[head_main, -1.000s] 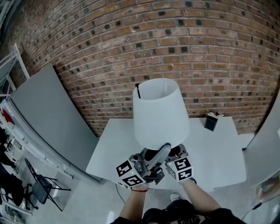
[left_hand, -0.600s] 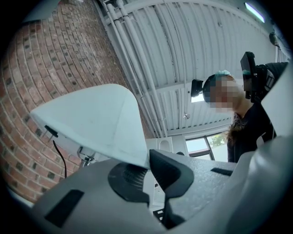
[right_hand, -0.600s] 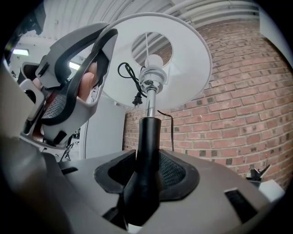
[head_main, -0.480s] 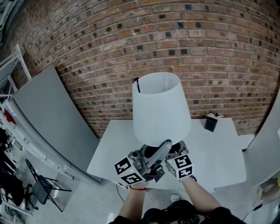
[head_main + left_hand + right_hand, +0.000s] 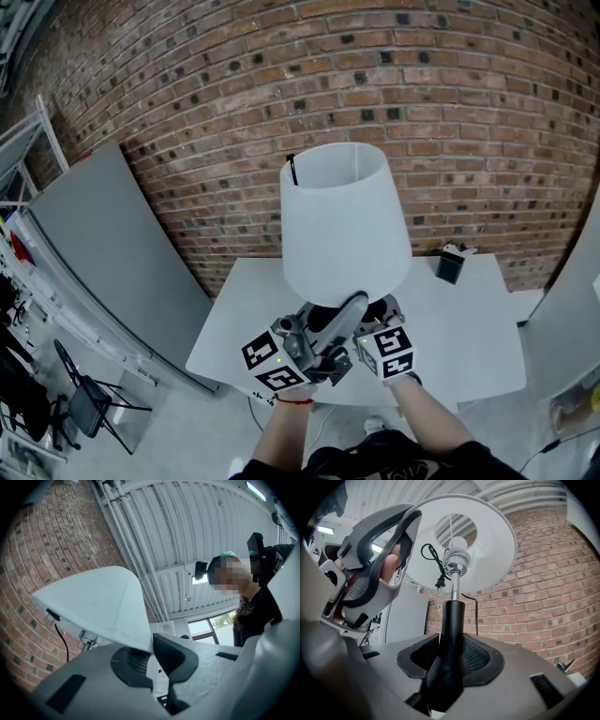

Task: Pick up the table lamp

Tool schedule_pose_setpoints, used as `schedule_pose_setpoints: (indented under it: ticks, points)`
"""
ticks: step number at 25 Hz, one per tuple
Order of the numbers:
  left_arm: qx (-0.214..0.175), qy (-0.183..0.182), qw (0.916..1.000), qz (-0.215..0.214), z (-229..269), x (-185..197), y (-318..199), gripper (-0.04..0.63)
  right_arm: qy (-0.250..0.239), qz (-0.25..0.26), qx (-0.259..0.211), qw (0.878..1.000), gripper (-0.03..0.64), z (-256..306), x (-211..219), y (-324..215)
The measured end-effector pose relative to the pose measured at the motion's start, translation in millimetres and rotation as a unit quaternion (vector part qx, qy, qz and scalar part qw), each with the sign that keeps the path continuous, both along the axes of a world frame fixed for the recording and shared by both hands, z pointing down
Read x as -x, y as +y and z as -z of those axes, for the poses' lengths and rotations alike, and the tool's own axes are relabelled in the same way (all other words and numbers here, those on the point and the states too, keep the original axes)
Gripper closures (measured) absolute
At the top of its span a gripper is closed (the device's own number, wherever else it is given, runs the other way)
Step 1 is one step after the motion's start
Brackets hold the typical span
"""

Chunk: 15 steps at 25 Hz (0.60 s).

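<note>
**Table lamp gripped by both claws above the white surface**

The table lamp (image 5: pixel 345 225) stands upright over the near half of the surface (image 5: pixel 469 328), in front of the brick wall (image 5: pixel 422 94). Its white shade (image 5: pixel 93 602) is widest at the bottom. The base is hidden behind the claws, so I cannot tell whether it touches the surface.

The right claw (image 5: pixel 450 656) is clamped on the lamp's black stem (image 5: pixel 452 620), with a ribbed pad pressing on either side. Above the grip, the chrome neck and bulb (image 5: pixel 457 543) sit inside the shade, and a black cord (image 5: pixel 433 557) dangles beside them.

The left claw (image 5: pixel 152 651), just left of the right one, points upward. Its jaws are nearly together, pinching the lower rim of the shade.

A small black box (image 5: pixel 451 262) sits at the far right of the surface, well apart from the lamp.
</note>
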<state>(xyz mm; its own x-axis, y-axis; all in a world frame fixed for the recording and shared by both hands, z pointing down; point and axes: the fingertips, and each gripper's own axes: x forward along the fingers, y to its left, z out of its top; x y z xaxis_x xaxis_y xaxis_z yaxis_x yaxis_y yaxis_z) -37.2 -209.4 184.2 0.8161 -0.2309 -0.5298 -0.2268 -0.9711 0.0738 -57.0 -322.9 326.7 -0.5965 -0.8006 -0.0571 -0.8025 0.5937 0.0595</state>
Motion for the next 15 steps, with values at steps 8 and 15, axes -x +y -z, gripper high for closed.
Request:
schedule_pose_setpoints:
  ticks: [8, 15]
  points:
    - [-0.007, 0.002, 1.0, 0.0, 15.3, 0.7, 5.4, 0.577, -0.002, -0.002, -0.014, 1.0, 0.458, 16.9, -0.3, 4.1]
    - [-0.016, -0.003, 0.9999, 0.001, 26.8, -1.9, 9.2, 0.577, -0.007, -0.003, -0.026, 1.0, 0.459, 29.7, -1.3, 5.2]
